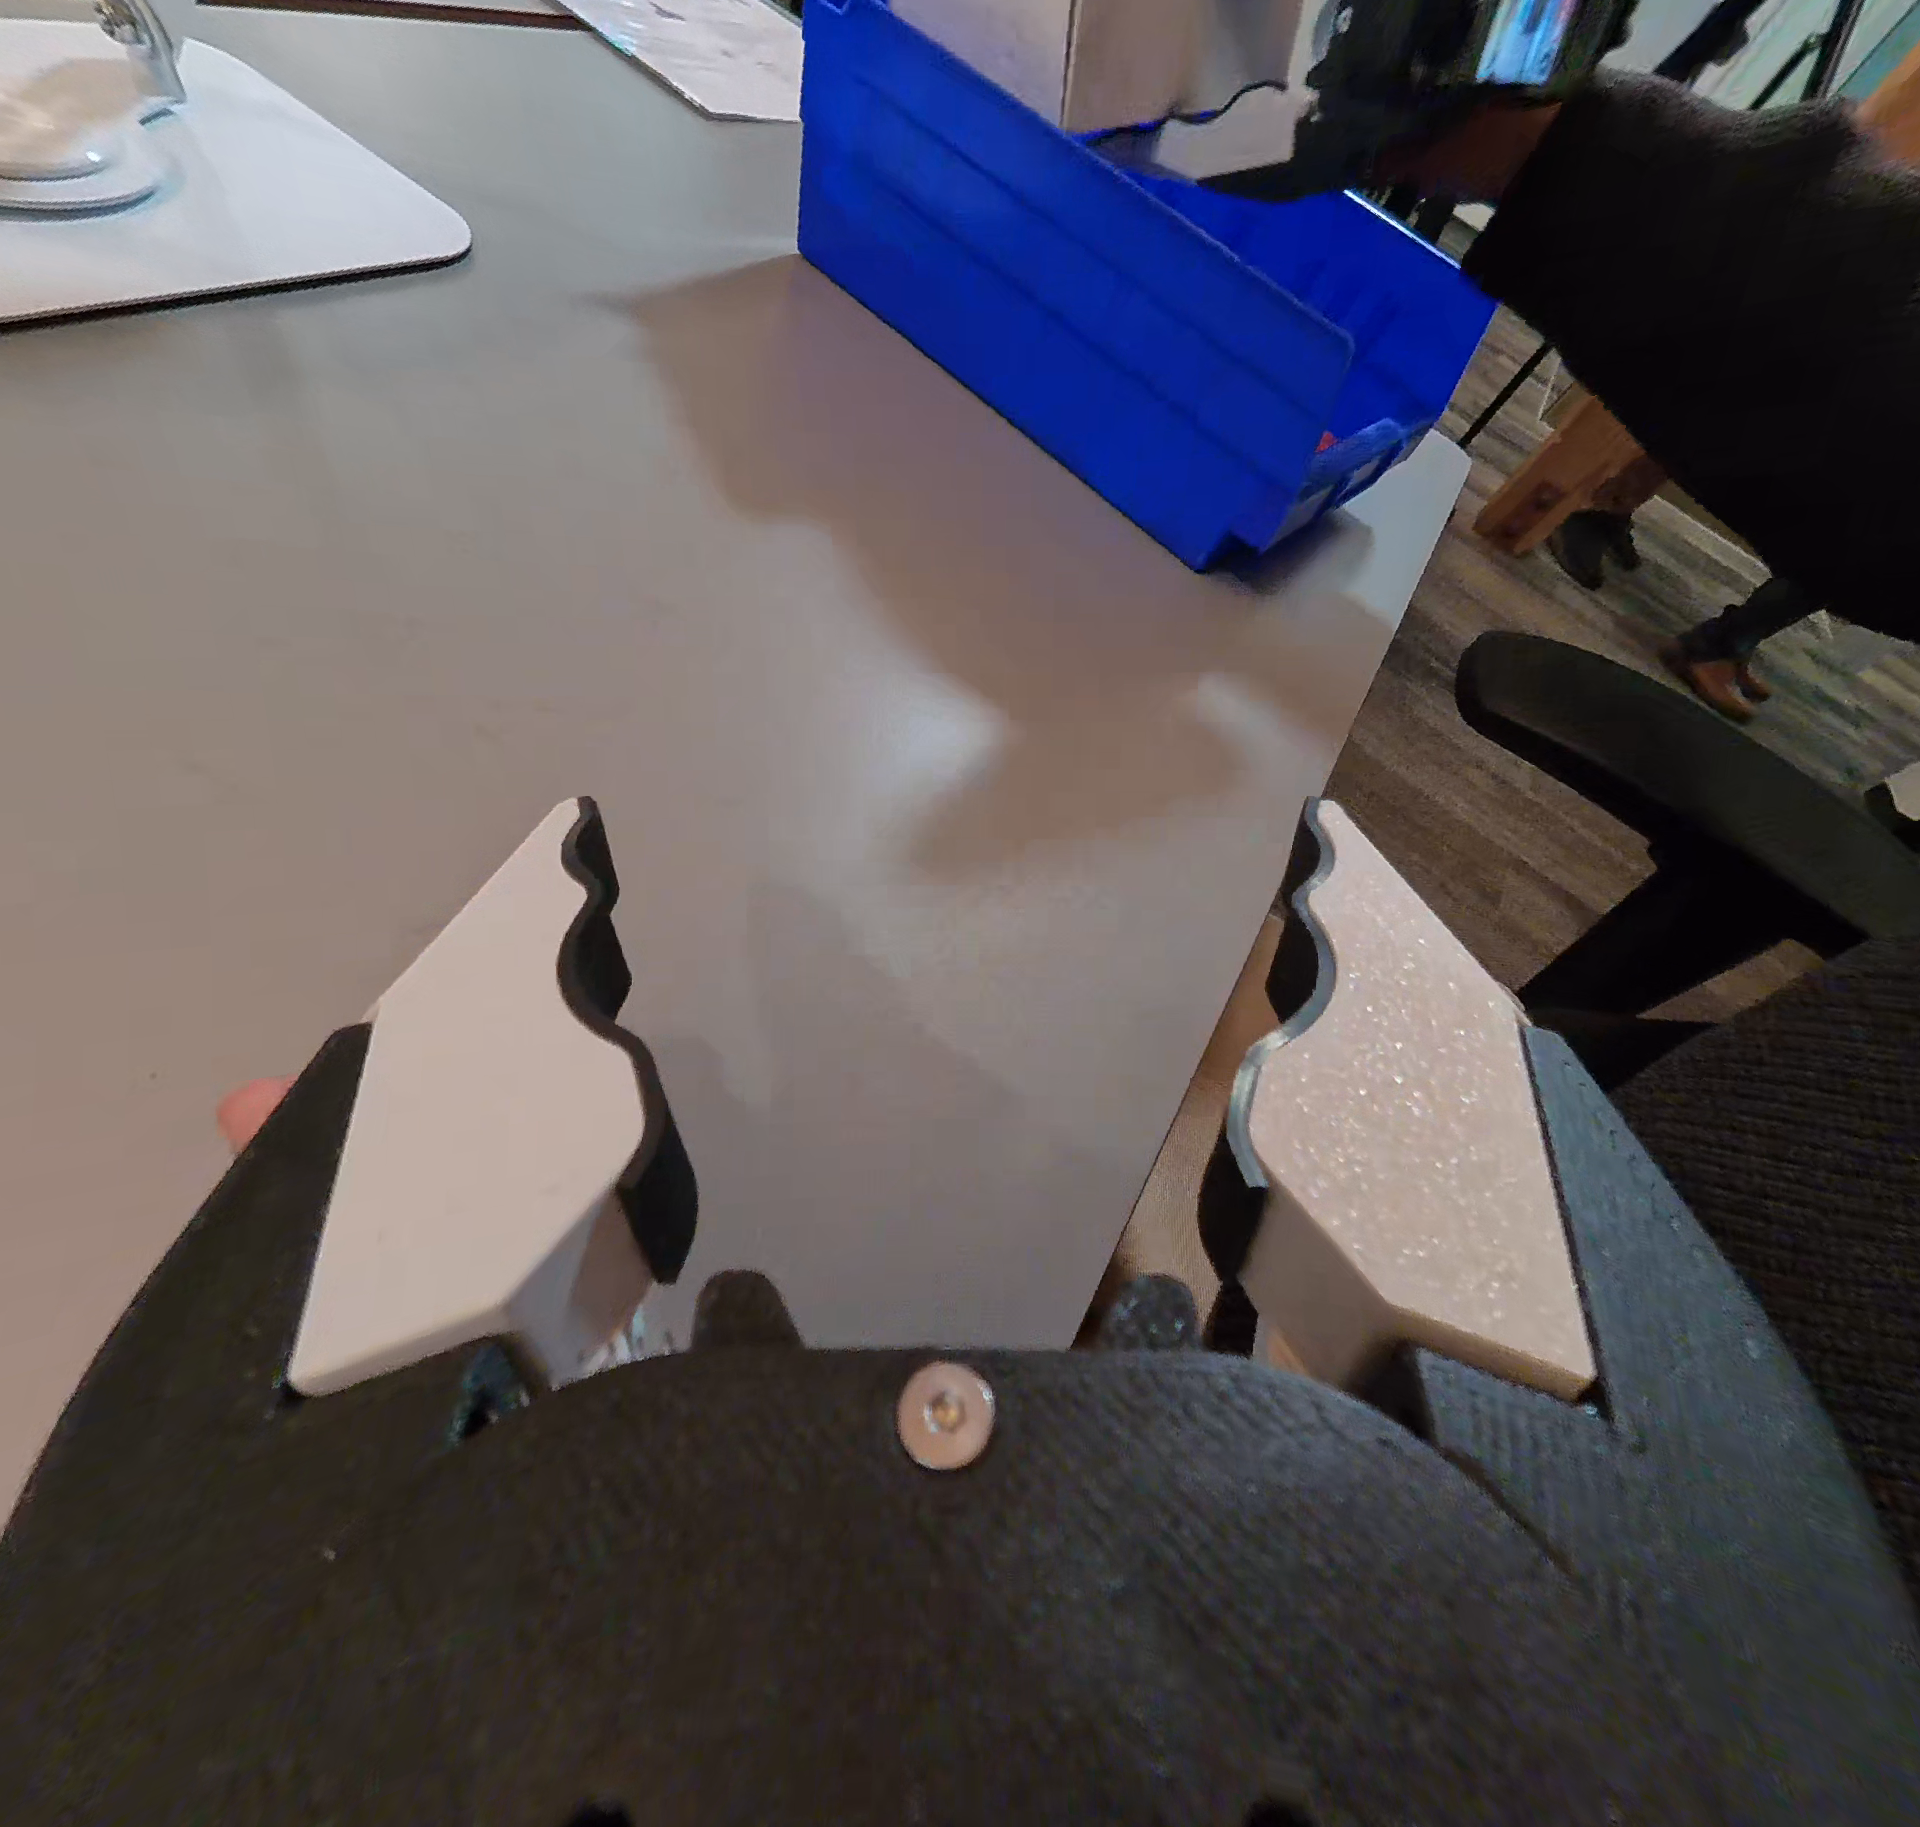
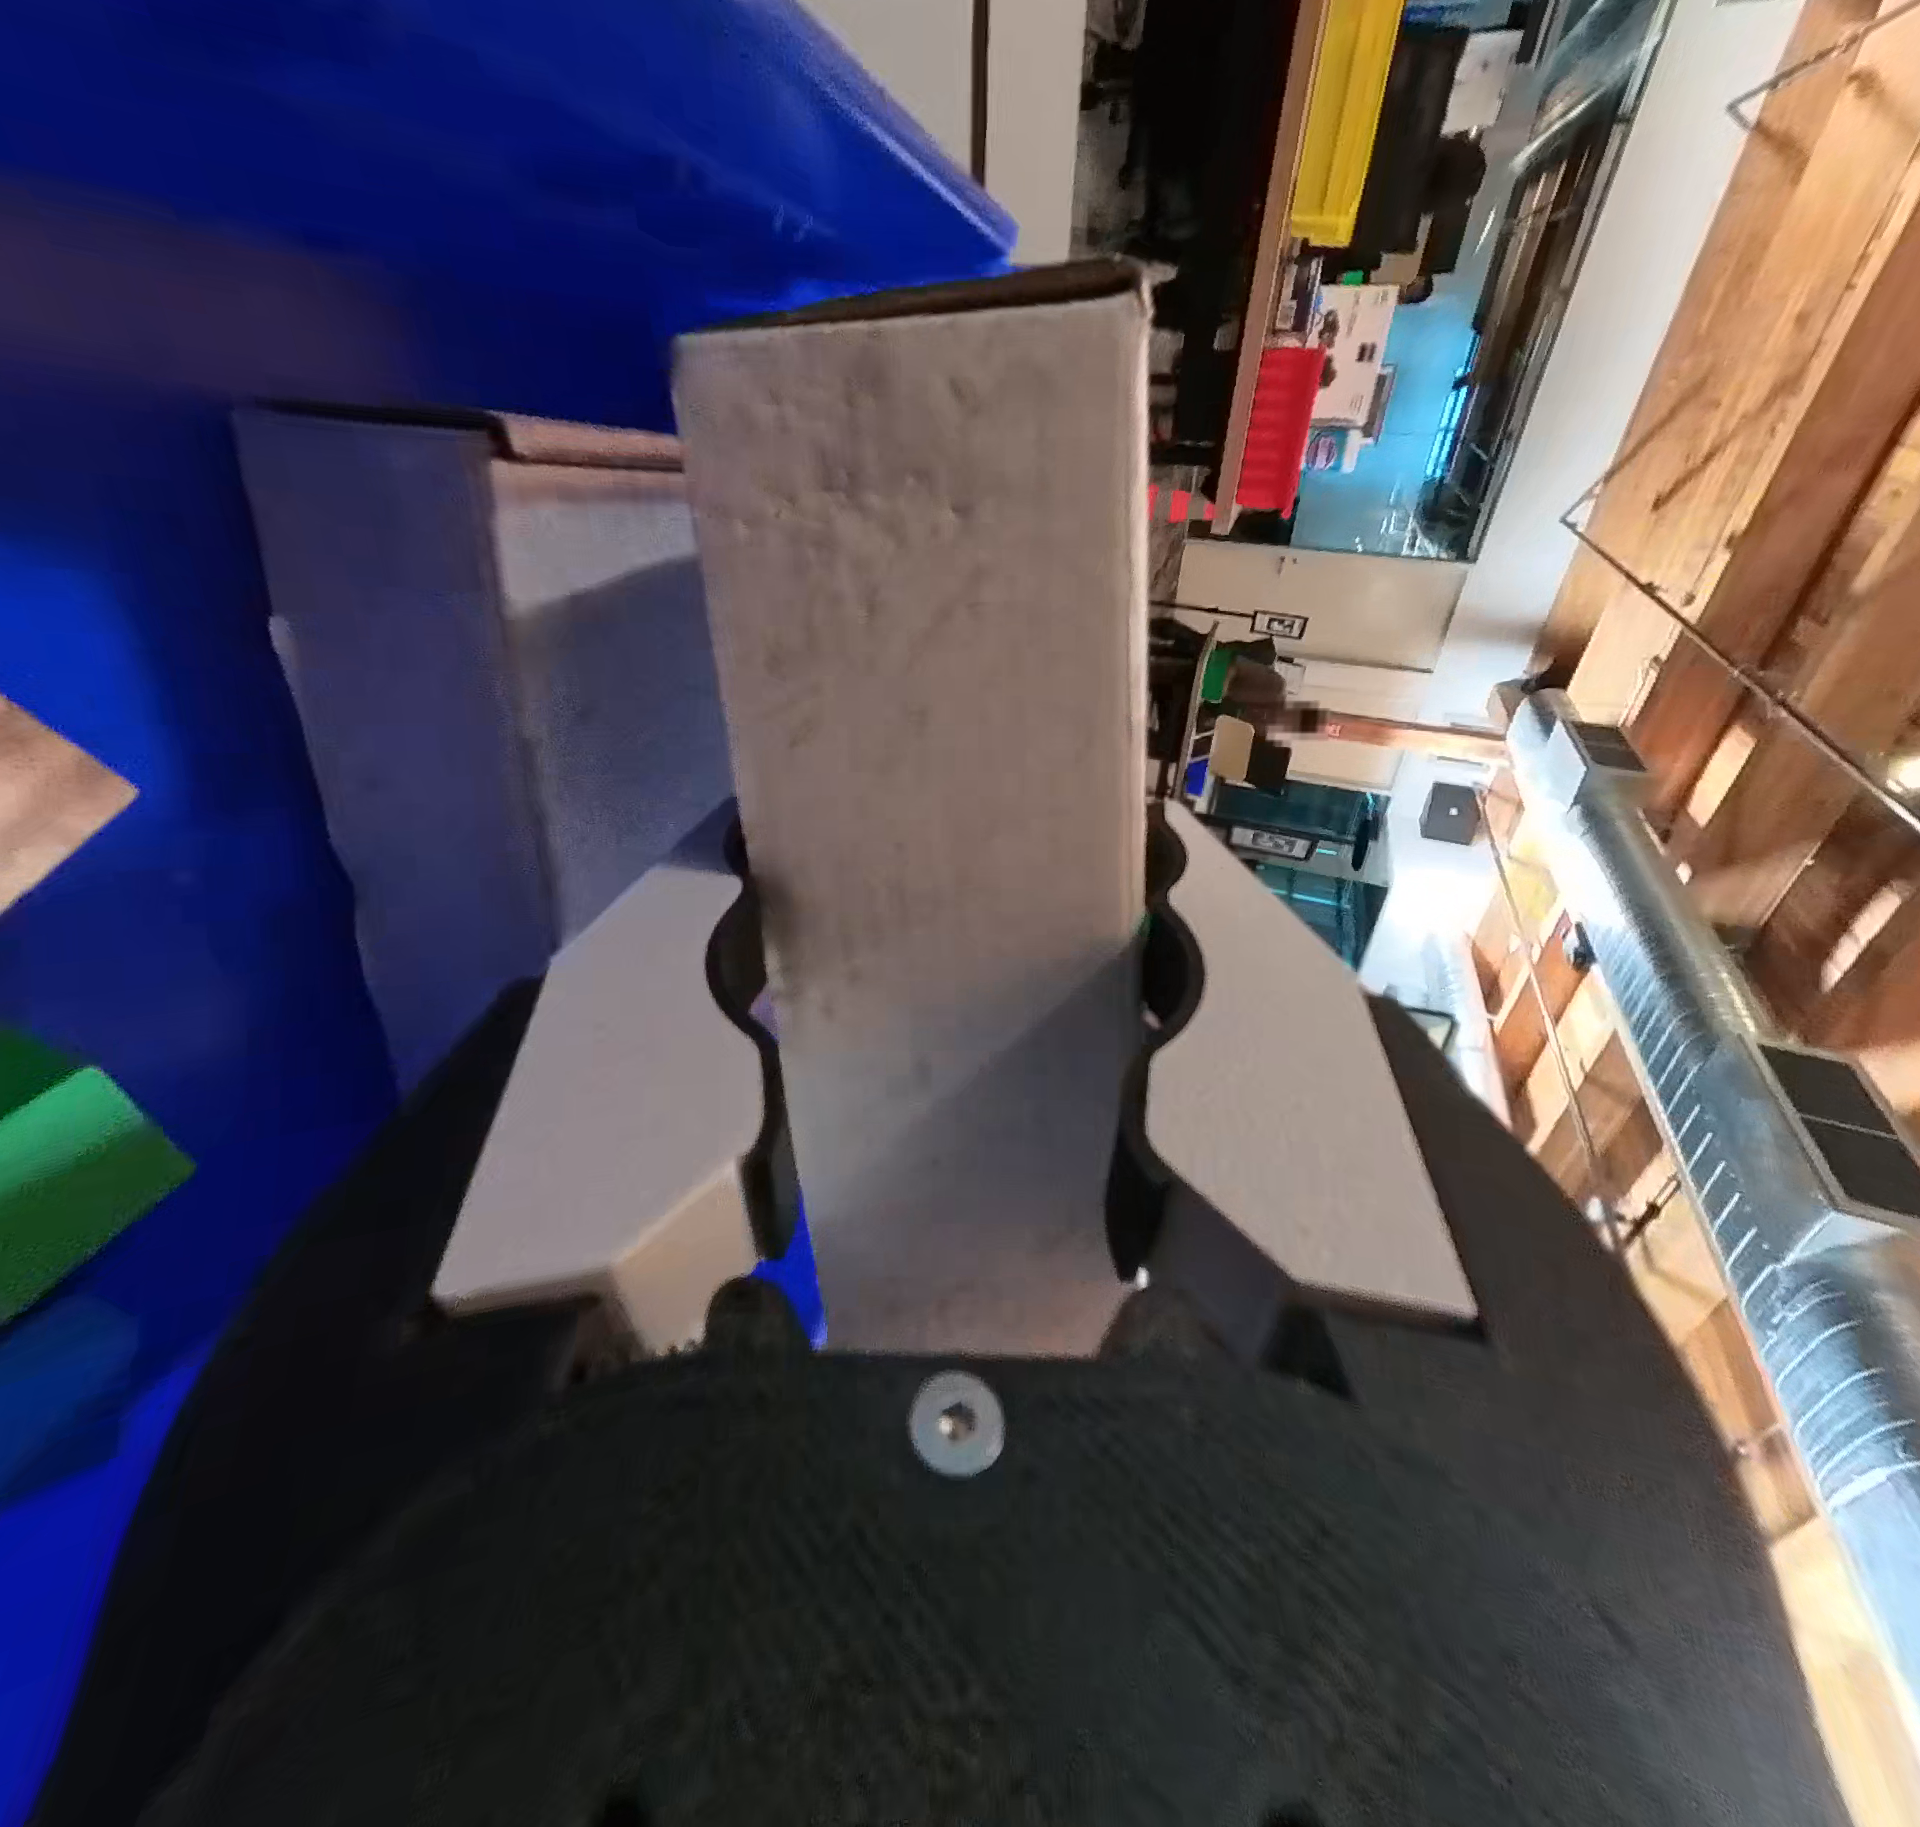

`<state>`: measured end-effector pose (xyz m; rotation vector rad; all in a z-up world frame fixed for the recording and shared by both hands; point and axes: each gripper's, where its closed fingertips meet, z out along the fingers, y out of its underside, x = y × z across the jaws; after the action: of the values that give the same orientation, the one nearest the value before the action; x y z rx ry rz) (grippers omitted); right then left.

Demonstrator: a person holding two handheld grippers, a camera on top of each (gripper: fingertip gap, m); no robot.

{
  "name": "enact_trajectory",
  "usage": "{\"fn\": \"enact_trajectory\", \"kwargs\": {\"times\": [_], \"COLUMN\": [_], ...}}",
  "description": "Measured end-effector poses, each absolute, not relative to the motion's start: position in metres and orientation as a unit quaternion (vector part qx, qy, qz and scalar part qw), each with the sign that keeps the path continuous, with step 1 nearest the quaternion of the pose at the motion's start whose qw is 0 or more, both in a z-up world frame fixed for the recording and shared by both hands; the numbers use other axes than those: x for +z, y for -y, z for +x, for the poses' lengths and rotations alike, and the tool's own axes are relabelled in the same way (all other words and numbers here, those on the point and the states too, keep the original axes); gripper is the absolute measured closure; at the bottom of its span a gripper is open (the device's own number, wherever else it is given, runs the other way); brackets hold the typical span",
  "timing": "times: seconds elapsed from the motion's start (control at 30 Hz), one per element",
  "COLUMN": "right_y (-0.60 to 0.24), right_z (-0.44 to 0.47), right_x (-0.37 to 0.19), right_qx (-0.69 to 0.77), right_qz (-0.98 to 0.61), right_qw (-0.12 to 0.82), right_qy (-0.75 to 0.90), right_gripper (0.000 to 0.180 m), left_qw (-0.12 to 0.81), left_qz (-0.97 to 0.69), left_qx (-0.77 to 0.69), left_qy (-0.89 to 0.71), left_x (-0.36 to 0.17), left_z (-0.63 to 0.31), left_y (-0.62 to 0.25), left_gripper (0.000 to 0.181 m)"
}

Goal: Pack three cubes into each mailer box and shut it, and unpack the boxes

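Note:
My right gripper (image 2: 945, 904) is shut on a white mailer box (image 2: 914, 634), gripping its narrow sides above the blue bin (image 2: 312, 167). A second white box (image 2: 436, 655) stands in the bin just behind it. A green cube (image 2: 73, 1175) lies in the bin at the lower left. In the left wrist view my left gripper (image 1: 951, 832) is open and empty, low over the grey table (image 1: 520, 634) near its right edge. The blue bin (image 1: 1039, 302) stands ahead of it, with the white box (image 1: 1039, 1) and the right gripper (image 1: 1455, 32) above its far end.
A white monitor stand base (image 1: 208, 198) sits at the far left of the table and a printed sheet (image 1: 665, 1) lies at the back. A black office chair (image 1: 1714, 894) stands off the table's right edge. The person's dark sleeve (image 1: 1714, 323) reaches over the bin. About 10 centimetres separates my right fingertips from the green cube (image 2: 73, 1175).

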<state>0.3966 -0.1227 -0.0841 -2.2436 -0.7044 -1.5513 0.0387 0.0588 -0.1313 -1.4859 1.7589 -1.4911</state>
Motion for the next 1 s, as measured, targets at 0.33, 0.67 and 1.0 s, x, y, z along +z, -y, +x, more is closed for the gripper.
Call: {"fn": "enact_trajectory", "kwargs": {"times": [0.33, 0.67, 1.0], "right_y": [0.131, 0.135, 0.096], "right_z": [0.398, 0.348, 0.355], "right_x": [-0.099, -0.096, -0.100], "right_qx": [-0.513, -0.447, -0.456], "right_qz": [-0.817, -0.851, -0.848], "right_qw": [0.138, 0.156, 0.212], "right_qy": [0.224, 0.226, 0.170], "right_gripper": [0.092, 0.105, 0.106], "left_qw": [0.196, 0.194, 0.201], "left_qz": [-0.542, -0.540, -0.525], "left_qx": [-0.524, -0.527, -0.522], "left_qy": [-0.626, -0.627, -0.641], "left_x": [-0.141, -0.140, -0.139], "left_z": [0.036, 0.037, 0.044], "left_y": [-0.065, -0.063, -0.047], "left_gripper": [0.056, 0.056, 0.057]}}
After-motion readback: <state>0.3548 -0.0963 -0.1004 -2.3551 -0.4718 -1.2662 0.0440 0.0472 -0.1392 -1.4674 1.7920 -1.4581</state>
